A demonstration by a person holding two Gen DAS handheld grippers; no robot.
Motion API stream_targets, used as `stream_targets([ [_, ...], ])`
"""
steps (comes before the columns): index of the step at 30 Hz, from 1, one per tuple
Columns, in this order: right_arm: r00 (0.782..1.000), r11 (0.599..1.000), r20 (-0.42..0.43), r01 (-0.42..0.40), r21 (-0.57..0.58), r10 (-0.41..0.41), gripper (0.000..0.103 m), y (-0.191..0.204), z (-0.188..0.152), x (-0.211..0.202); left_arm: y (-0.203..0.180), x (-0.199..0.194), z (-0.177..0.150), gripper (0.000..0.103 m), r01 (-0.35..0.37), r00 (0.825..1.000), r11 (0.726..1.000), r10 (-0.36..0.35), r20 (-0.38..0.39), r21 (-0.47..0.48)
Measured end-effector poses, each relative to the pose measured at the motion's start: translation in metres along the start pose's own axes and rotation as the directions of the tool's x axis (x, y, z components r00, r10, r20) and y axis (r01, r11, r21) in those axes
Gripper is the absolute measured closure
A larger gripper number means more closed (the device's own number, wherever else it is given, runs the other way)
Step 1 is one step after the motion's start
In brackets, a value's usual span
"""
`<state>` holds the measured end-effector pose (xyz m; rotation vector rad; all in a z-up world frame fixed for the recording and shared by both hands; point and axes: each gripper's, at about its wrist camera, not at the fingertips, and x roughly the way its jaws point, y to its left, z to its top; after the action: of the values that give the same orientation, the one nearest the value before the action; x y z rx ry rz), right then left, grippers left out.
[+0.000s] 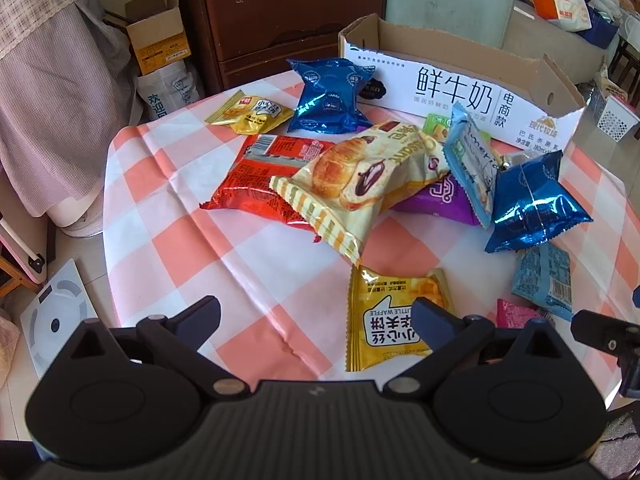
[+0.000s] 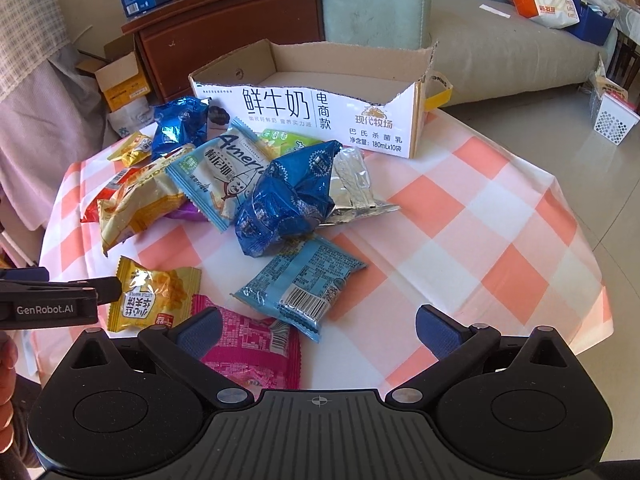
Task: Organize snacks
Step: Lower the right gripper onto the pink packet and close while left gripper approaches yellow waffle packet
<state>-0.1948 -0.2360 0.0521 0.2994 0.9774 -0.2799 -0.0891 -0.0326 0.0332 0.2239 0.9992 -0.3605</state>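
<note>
Glossy crinkled foil blue packet [image 2: 288,200], matt cardboard milk box [image 2: 320,116] behind it, creased checked cloth on tabletop [image 2: 480,216], dark wood cabinet [image 2: 224,32]

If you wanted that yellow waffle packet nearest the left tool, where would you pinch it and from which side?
I would take the yellow waffle packet by its crimped near edge, coming in low from the person's side with the left tool. It lies flat on the checked tablecloth, apart from the heap, so only the thin sealed edge gives the open fingers something to close on; the puffed middle would probably slip.

Both wrist views look down close, sharing the snack pile [image 1: 360,184].
</note>
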Motion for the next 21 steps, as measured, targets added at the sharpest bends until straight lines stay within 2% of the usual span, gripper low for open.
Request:
stream_targets([
  [4,0.999,0.999,-0.035,-0.04,0.003,0.04,0.001,0.003,-0.005,0.004,-0.005,0.005,0.0,0.005,0.044,0.999,0.999,-0.044,-0.013,0.006],
  [7,0.996,0.998,-0.074,-0.055,-0.01,0.054,0.002,0.01,-0.01,0.011,-0.01,0.009,0.0,0.005,0.045,0.999,0.999,-0.045,-0.019,0.021],
  [13,0.991,0.992,-0.116,-0.079,-0.101,0.067,0.004,0.032,-0.018,0.022,-0.02,0.019,0.0,0.005,0.061,0.998,0.997,-0.06,-0.027,0.055],
  [16,0.988,0.988,-0.144,-0.081,-0.128,0.063,0.009,0.039,-0.018,0.031,-0.025,0.025,-0.001,0.005,0.054,0.998,0.996,-0.051,-0.039,0.075],
  [19,0.987,0.98,-0.153,-0.069,-0.184,0.041,0.018,0.045,-0.017,0.038,-0.025,0.03,-0.002,0.005,0.052,0.998,0.995,-0.049,-0.039,0.08],
  [20,0.987,0.977,-0.156,-0.074,-0.198,0.043,0.022,0.046,-0.017,0.04,-0.025,0.03,-0.002,0.005,0.052,0.998,0.995,-0.05,-0.036,0.079],
  [21,0.986,0.974,-0.159,-0.083,-0.212,0.05,0.03,0.048,-0.016,0.041,-0.025,0.03,-0.002,0.004,0.052,0.998,0.995,-0.05,-0.034,0.079],
])
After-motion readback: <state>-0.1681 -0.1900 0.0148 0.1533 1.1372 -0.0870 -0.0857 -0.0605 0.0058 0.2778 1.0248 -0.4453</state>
